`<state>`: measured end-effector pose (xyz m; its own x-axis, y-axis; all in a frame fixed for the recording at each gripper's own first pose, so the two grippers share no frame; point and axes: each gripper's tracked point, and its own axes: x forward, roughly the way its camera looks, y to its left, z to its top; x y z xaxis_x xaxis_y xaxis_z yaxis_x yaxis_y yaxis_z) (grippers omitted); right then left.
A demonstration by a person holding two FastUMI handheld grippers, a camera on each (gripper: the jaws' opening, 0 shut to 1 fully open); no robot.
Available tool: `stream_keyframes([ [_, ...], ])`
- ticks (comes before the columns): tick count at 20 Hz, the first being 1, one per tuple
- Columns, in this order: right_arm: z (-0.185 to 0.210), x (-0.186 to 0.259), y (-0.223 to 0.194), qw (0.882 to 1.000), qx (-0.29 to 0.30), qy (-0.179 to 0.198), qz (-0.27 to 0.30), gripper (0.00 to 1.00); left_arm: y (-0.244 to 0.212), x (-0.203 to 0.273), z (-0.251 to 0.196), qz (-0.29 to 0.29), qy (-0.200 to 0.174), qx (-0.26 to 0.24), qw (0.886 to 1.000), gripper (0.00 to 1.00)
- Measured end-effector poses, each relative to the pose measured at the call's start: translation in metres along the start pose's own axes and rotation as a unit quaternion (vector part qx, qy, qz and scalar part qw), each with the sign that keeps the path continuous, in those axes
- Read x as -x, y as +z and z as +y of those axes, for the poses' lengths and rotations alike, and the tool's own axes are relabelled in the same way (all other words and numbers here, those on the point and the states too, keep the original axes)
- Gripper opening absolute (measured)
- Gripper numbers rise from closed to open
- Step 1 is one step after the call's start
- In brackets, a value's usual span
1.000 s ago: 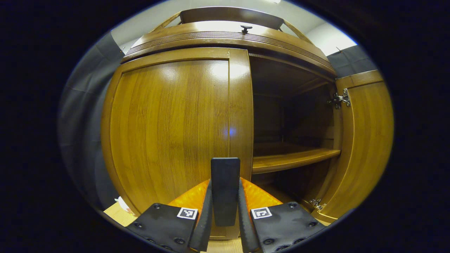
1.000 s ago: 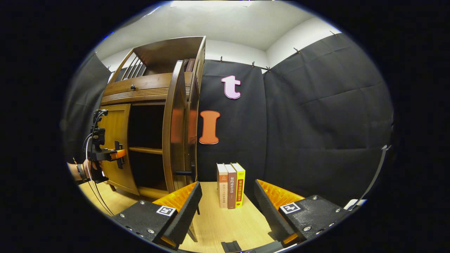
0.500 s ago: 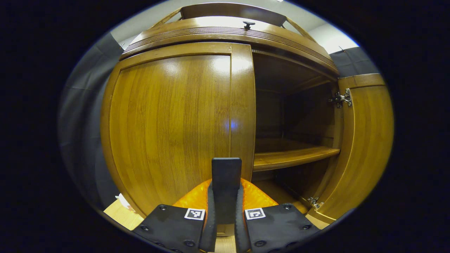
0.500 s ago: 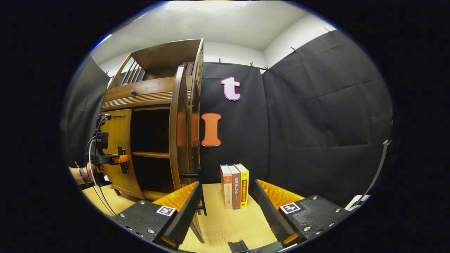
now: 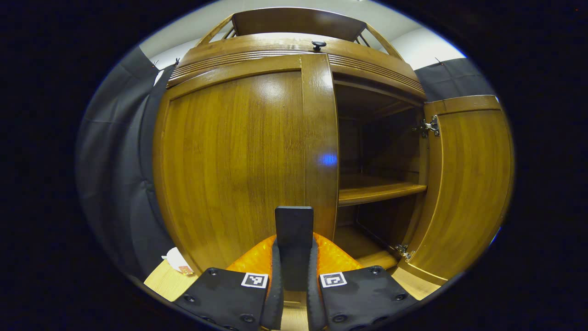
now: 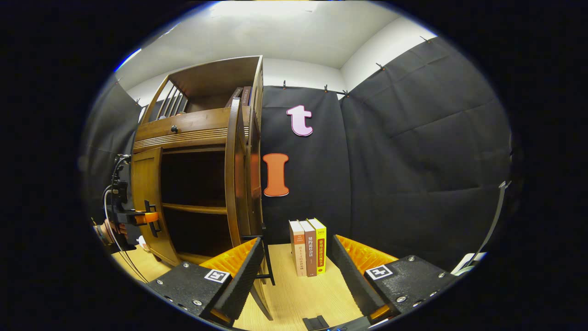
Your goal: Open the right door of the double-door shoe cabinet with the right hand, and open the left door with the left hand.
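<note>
The left gripper (image 5: pixel 294 276) has its two fingers pressed on the dark handle (image 5: pixel 294 232) of the left door (image 5: pixel 239 161), which stands slightly ajar. That handle is the sensible place to hold; the door looks like stiff, glossy wood on hinges, probably fairly heavy and likely to swing in a steady arc, while its lacquered face would be slippery to grip. The right gripper (image 6: pixel 296 271) hangs free with its fingers spread wide, holding nothing. Just beside it the right door (image 6: pixel 236 174) stands fully open, edge-on. Between the doors a shelf (image 5: pixel 379 191) crosses the dark inside of the cabinet (image 6: pixel 193 124). The cabinet rests on a pale wooden table (image 6: pixel 298 294), where three books (image 6: pixel 308 246) stand upright against the black cloth wall (image 6: pixel 413 161).
</note>
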<state>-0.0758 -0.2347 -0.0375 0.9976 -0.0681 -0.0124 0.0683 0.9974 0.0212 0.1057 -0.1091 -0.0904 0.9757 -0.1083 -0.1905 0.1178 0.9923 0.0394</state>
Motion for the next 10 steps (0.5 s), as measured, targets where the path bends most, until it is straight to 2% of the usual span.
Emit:
stream_keyframes([
  [5, 0.002, -0.001, 0.002, 1.0, 0.006, 0.007, 0.004, 0.92, 0.0, 0.038, 0.013, 0.006, -0.003, 0.002, 1.0, 0.27],
  [8, 0.01, 0.0, -0.001, 1.0, 0.008, 0.026, 0.013, 0.92, -0.002, 0.062, 0.026, 0.015, -0.009, 0.02, 1.0, 0.27],
  [10, 0.01, 0.003, -0.003, 0.999, 0.017, 0.033, 0.023, 0.92, -0.004, 0.078, 0.036, 0.012, -0.001, 0.006, 1.0, 0.26],
])
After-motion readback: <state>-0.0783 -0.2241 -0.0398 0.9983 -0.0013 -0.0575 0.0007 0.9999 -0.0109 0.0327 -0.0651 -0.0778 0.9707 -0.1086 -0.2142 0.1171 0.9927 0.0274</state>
